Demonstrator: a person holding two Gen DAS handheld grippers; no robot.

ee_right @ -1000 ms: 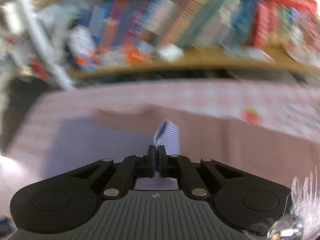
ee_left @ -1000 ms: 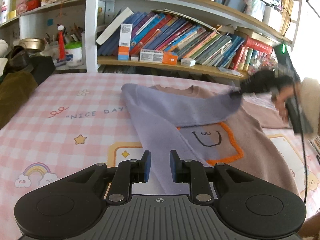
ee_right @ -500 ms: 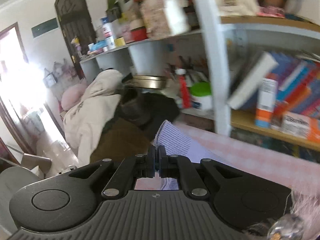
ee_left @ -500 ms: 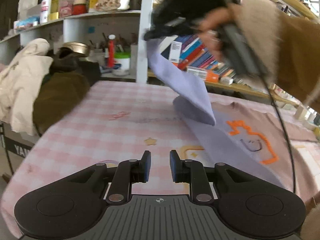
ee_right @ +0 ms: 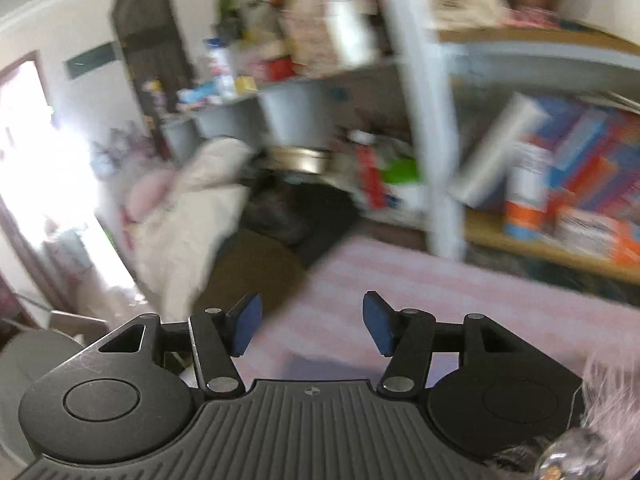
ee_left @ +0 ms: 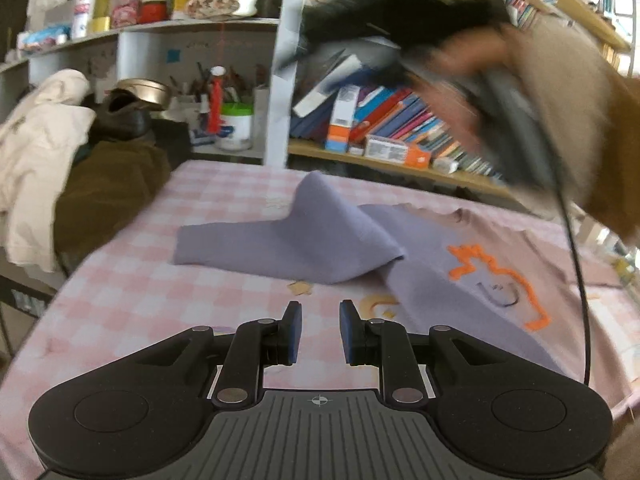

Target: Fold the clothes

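Observation:
A sweater (ee_left: 460, 264), lilac on the left and mauve on the right with an orange outlined face, lies on the pink checked table. Its lilac sleeve (ee_left: 256, 244) lies spread out to the left on the cloth. My left gripper (ee_left: 319, 332) is open and empty, low over the table's near edge, short of the sweater. My right gripper (ee_right: 312, 322) is open and empty, up in the air; it shows blurred in the left wrist view (ee_left: 384, 20), high above the sweater. A strip of lilac fabric (ee_right: 332, 368) shows just below its fingers.
The pink checked tablecloth (ee_left: 132, 292) covers the table. A heap of cream and brown clothes (ee_left: 48, 168) lies at the left edge. Shelves of books (ee_left: 392, 120) and jars stand behind the table. A black cable (ee_left: 576, 272) hangs at the right.
My right gripper carried the lilac sleeve up and left, then opened and let it go. The sleeve now lies flat on the table to the left. The left gripper stayed open.

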